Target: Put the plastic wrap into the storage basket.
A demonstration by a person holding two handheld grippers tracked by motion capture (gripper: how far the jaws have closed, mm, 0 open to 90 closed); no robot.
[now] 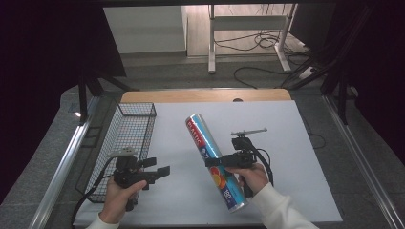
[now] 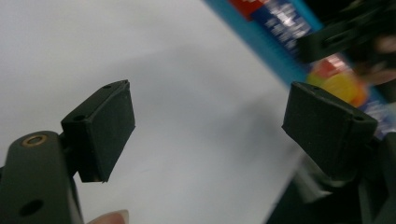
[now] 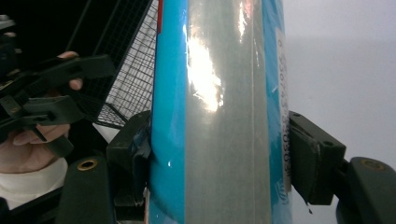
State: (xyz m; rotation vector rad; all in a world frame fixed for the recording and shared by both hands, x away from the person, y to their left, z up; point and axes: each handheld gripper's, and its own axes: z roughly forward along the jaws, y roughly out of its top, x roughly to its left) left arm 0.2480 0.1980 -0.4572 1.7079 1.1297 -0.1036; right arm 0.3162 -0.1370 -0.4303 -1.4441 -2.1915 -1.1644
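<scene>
Right fingers [image 3: 140, 154] around roll [image 3: 219, 112] — left [image 2: 100, 133] apart

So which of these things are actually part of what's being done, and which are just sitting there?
In use:
- long blue plastic-wrap box, clamped between the right gripper jaws
- left gripper, jaws open, empty, beside the box
- wire basket at the table's left, probably where the box goes

Just there:
- white table mat
- desk legs and floor cables beyond the table

Left hand-held gripper [image 1: 162, 171] at 7 o'clock, jaws wide apart, pointing 3 o'clock; right hand-held gripper [image 1: 216, 162] at 5 o'clock, jaws clamped.
</scene>
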